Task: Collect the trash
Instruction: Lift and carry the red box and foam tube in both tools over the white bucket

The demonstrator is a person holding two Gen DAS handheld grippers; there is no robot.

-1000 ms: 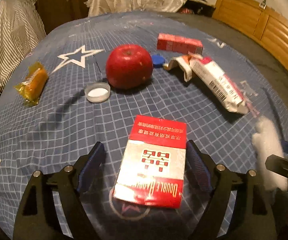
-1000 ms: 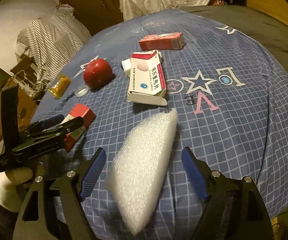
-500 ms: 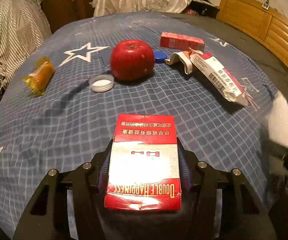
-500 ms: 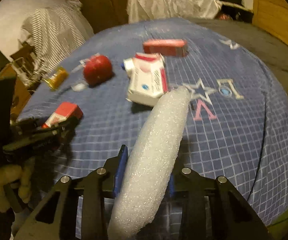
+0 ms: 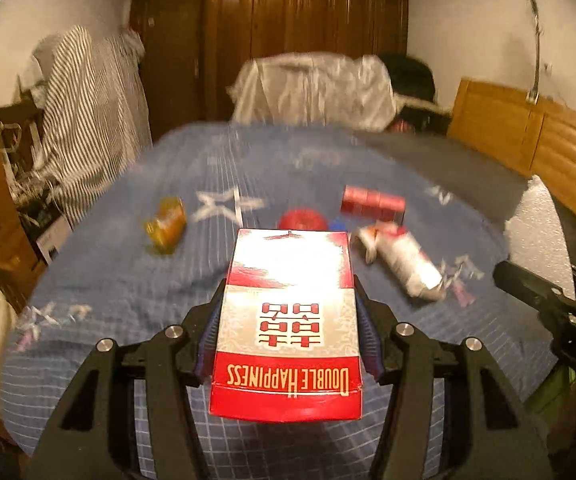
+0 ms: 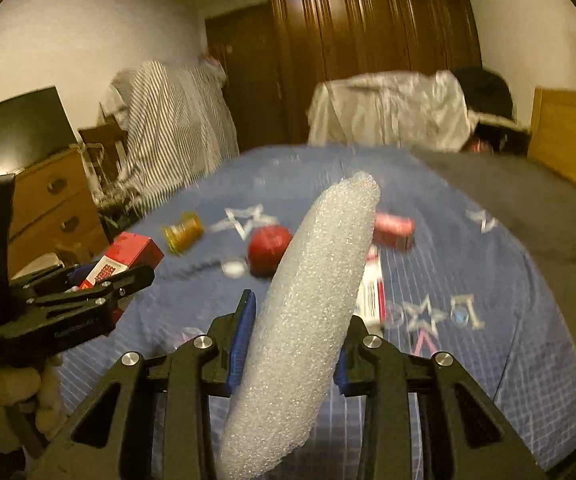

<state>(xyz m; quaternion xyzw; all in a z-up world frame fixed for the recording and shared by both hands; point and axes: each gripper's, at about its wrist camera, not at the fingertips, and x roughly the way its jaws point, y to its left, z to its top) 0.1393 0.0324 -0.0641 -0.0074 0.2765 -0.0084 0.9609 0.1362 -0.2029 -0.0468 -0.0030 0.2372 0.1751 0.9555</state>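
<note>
My left gripper (image 5: 288, 324) is shut on a red and silver cigarette pack (image 5: 288, 320) and holds it lifted above the blue bedspread (image 5: 119, 280). The pack also shows in the right wrist view (image 6: 127, 256). My right gripper (image 6: 294, 320) is shut on a white foam sheet (image 6: 308, 300), lifted off the bed; the foam shows at the right edge of the left wrist view (image 5: 536, 224). A red and white medicine box (image 5: 404, 260), a red carton (image 5: 372, 202), an orange wrapper (image 5: 165, 224) and a white cap (image 6: 233, 268) lie on the bed.
A red apple (image 6: 267, 246) sits mid-bed with a blue cap (image 5: 338, 225) beside it. A wooden dresser (image 6: 51, 208) stands left of the bed, a wooden headboard (image 5: 528, 144) to the right, a wardrobe (image 6: 368, 48) behind. Striped cloth (image 5: 87, 120) hangs at the left.
Both grippers, open a second ago, closed on the pack and the foam and have lifted them off the bed. Both views now tilt up toward the room.
</note>
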